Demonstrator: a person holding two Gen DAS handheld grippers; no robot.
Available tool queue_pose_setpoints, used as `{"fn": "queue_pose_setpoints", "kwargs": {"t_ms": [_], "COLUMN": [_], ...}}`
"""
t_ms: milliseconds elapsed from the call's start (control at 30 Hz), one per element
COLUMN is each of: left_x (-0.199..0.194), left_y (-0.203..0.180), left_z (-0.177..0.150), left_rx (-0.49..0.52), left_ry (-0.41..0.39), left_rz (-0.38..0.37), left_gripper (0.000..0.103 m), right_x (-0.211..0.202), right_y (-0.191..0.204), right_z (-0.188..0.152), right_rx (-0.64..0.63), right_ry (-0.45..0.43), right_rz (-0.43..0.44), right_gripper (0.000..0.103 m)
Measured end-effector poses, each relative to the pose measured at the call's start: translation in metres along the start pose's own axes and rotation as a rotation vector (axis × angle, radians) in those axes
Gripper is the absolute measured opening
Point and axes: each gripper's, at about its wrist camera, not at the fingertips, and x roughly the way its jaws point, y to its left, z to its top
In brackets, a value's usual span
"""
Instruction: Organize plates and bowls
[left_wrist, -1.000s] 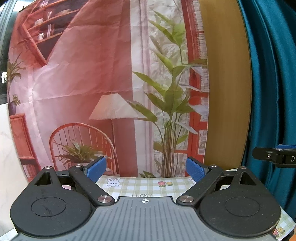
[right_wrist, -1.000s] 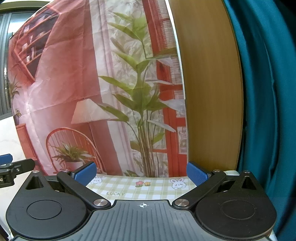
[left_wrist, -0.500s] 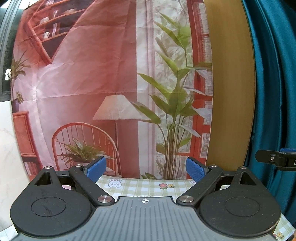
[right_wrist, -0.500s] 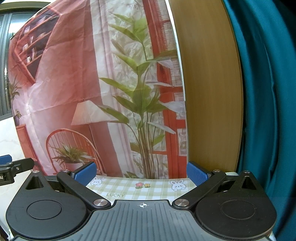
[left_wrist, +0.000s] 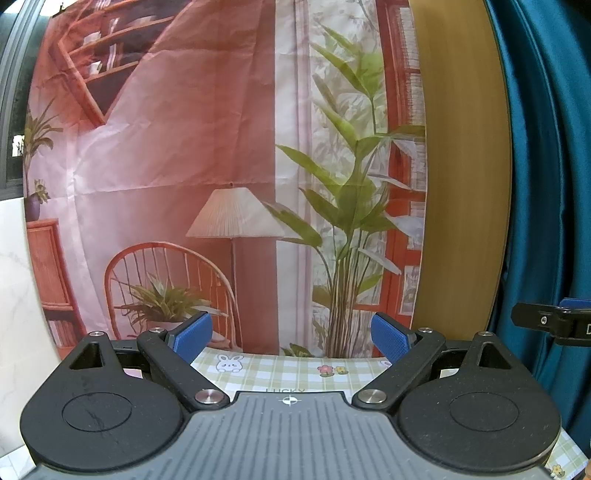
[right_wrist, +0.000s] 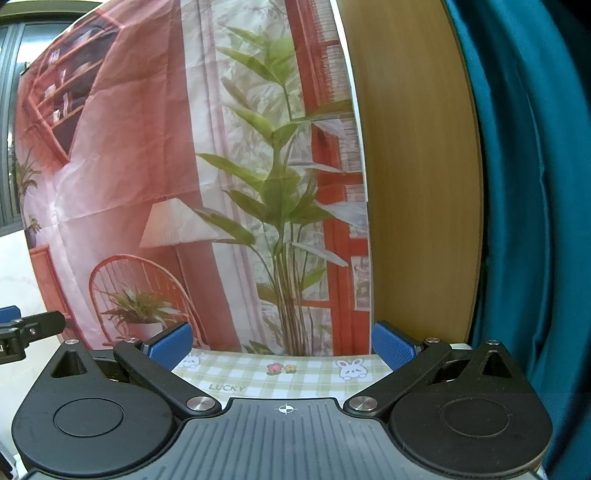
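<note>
No plates or bowls show in either view. My left gripper (left_wrist: 291, 338) is open and empty, its blue pads wide apart above the far edge of a green checked tablecloth (left_wrist: 280, 369). My right gripper (right_wrist: 282, 345) is also open and empty above the same cloth (right_wrist: 280, 369). Both point level at the wall, side by side. A finger of the right gripper shows at the right edge of the left wrist view (left_wrist: 554, 323). A finger of the left gripper shows at the left edge of the right wrist view (right_wrist: 26, 328).
A printed backdrop (left_wrist: 207, 155) with a lamp, chair and plant hangs behind the table. A wooden panel (left_wrist: 461, 166) and a teal curtain (left_wrist: 546, 147) stand to the right. A white marble wall (left_wrist: 18, 295) is at the left.
The left gripper has tilted or risen slightly, so the backdrop sits a little lower and to the right in its view. The right gripper has barely moved. Both stay open.
</note>
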Motion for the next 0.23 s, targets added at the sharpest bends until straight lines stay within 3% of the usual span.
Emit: {"fn": "queue_pose_setpoints", "kwargs": {"t_ms": [233], "left_x": [0.0009], "left_y": [-0.0022], "left_z": [-0.0007], "left_rx": [0.01], "left_ry": [-0.003], "left_rz": [0.0], "left_gripper": [0.094], "right_x": [0.0031], "right_y": [-0.0016], "right_z": [-0.0013], "right_rx": [0.001], "right_ry": [0.003], "right_rz": [-0.001], "right_gripper": [0.103]}}
